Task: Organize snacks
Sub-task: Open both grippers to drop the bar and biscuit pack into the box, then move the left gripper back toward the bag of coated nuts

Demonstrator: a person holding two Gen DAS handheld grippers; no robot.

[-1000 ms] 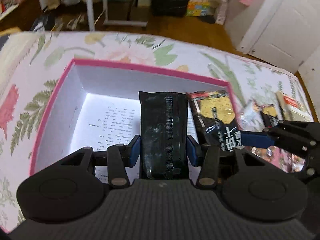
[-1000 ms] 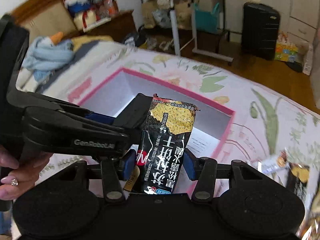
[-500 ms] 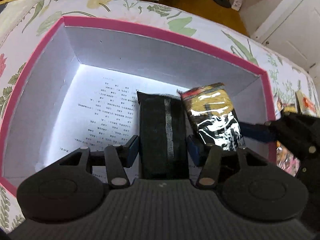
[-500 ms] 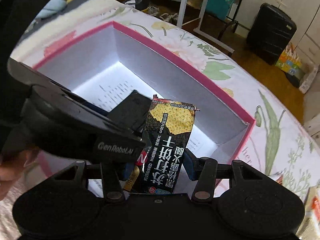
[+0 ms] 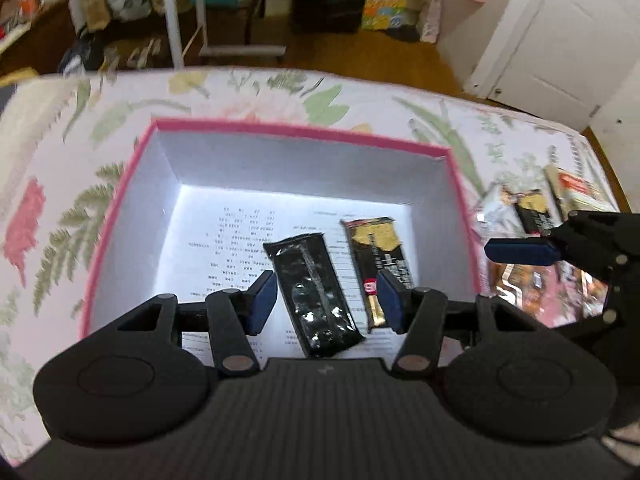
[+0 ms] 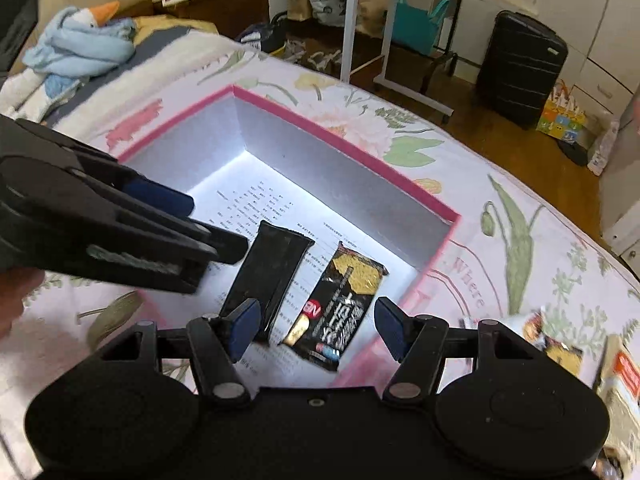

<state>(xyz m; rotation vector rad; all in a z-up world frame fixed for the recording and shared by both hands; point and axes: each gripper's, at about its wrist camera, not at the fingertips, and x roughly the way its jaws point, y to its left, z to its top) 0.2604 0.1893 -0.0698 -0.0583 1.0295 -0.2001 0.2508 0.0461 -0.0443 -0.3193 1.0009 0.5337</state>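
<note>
My left hand-held gripper [image 5: 326,300] hangs above the pink-rimmed box [image 5: 304,132], its jaws parted and gripping nothing; they have just been opening. Under it, the plain dark snack packet [image 5: 314,294] lies flat on the printed paper [image 5: 236,236] on the box floor. My right hand-held gripper [image 6: 316,326] is also apart and empty, jaws just been opening. The black-and-gold cracker packet [image 6: 340,304] lies in the box just beside the dark one. More snack packets [image 5: 532,208] lie outside the box on the flowered bed cover [image 5: 260,92].
</note>
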